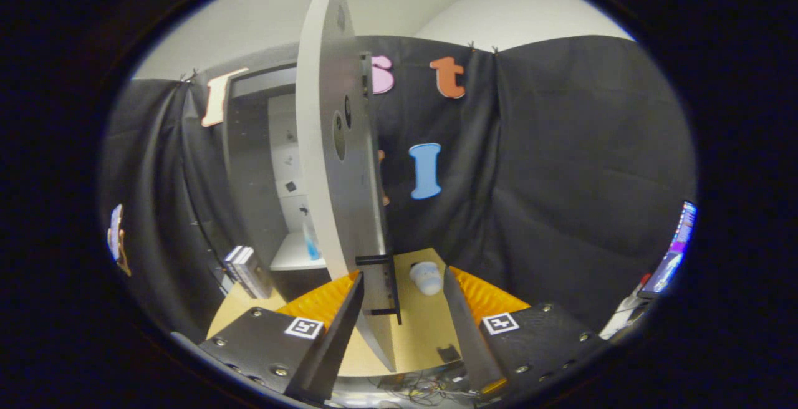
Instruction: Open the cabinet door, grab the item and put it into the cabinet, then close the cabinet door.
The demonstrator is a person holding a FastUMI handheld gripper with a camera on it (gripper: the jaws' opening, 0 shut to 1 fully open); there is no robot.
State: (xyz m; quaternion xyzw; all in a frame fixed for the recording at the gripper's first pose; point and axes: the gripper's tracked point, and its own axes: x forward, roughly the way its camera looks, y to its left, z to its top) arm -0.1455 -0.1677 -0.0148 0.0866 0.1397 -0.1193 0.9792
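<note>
The grey cabinet stands on the bench with its door swung wide open, edge-on to the camera; the door's dark handle sits low, between the 2 fingers and just ahead of them. Inside, a pale shelf carries a blue-tinted bottle. A small stack of books leans beside the cabinet. The item, a little white cup-like pot, lies on the bench just beyond the door's edge. The gripper has its fingers apart, holding nothing. The pot looks light, rigid and smooth, likely slippery; pinching across its narrow body seems safest.
</note>
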